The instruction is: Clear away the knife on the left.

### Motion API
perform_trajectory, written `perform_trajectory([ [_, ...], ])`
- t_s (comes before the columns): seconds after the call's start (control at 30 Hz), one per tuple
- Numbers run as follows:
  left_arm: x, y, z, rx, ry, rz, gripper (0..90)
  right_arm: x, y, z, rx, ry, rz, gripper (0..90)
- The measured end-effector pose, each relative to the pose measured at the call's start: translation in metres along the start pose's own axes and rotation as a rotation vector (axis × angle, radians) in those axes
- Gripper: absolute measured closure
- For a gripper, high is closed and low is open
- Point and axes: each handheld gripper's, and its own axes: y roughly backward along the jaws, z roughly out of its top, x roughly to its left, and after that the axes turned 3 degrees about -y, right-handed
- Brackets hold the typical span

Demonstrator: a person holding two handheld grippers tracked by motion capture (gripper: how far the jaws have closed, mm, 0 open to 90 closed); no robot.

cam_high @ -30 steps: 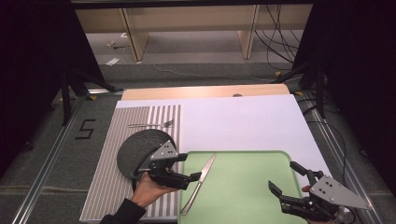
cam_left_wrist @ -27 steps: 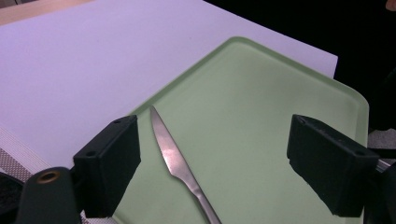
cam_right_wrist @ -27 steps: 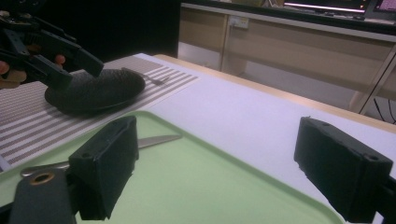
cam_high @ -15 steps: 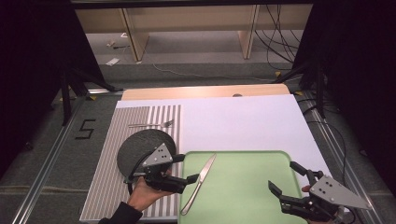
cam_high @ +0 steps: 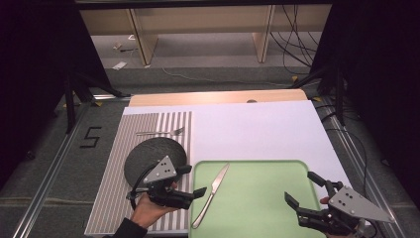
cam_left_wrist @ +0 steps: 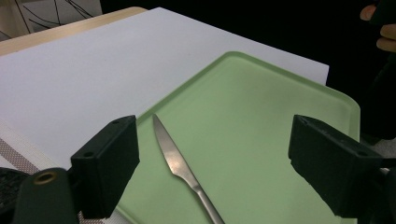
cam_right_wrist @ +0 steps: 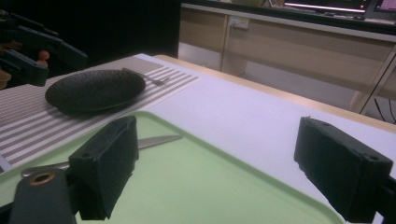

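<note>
A silver knife (cam_high: 210,194) lies slantwise on the left part of the green tray (cam_high: 267,213), blade pointing away. My left gripper (cam_high: 193,180) hovers open at the tray's left edge, above the striped placemat (cam_high: 111,198). In its own view the knife (cam_left_wrist: 180,163) runs between and beyond the spread jaws of the left gripper (cam_left_wrist: 215,135), untouched. My right gripper (cam_high: 302,188) stands open over the tray's near right corner, holding nothing. The right gripper view looks past the right gripper (cam_right_wrist: 222,140) and across the tray (cam_right_wrist: 210,182) to the knife (cam_right_wrist: 154,140).
A dark round plate (cam_high: 153,153) sits on the placemat just behind the left gripper, with a fork (cam_high: 161,132) farther back. A white sheet (cam_high: 257,129) covers the table behind the tray. In the right gripper view, the plate (cam_right_wrist: 95,88) and fork (cam_right_wrist: 154,79) lie at left.
The left gripper has drifted slightly toward the near edge, still open beside the knife. The right gripper, knife and plate have not moved.
</note>
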Motion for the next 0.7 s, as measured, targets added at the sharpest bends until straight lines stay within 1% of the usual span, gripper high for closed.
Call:
perform_trajectory([
  [0.17,-0.001,0.005,-0.002,-0.015,0.003,0.003,15.8,0.000,0.000,0.000,-0.001,0.001,0.001,14.7],
  [0.4,-0.004,0.010,-0.006,-0.018,0.005,0.018,15.8,0.000,0.000,0.000,0.001,0.002,0.001,14.7],
  [0.47,-0.007,0.011,-0.008,-0.022,0.004,0.023,15.8,0.001,0.000,0.000,-0.002,0.002,0.001,14.8],
  [0.53,-0.009,0.012,-0.009,-0.031,0.013,0.026,15.8,0.001,0.000,0.000,-0.001,0.002,0.001,14.7],
  [0.6,-0.011,0.012,-0.010,-0.028,0.005,0.032,15.8,0.001,0.000,0.000,-0.001,0.002,0.002,14.7],
  [0.63,-0.012,0.012,-0.010,-0.025,-0.001,0.032,15.8,0.001,0.000,0.000,-0.001,0.002,0.002,14.7],
  [0.7,-0.012,0.012,-0.010,-0.021,0.007,0.022,15.8,0.001,0.000,0.000,-0.001,0.002,0.002,14.7],
])
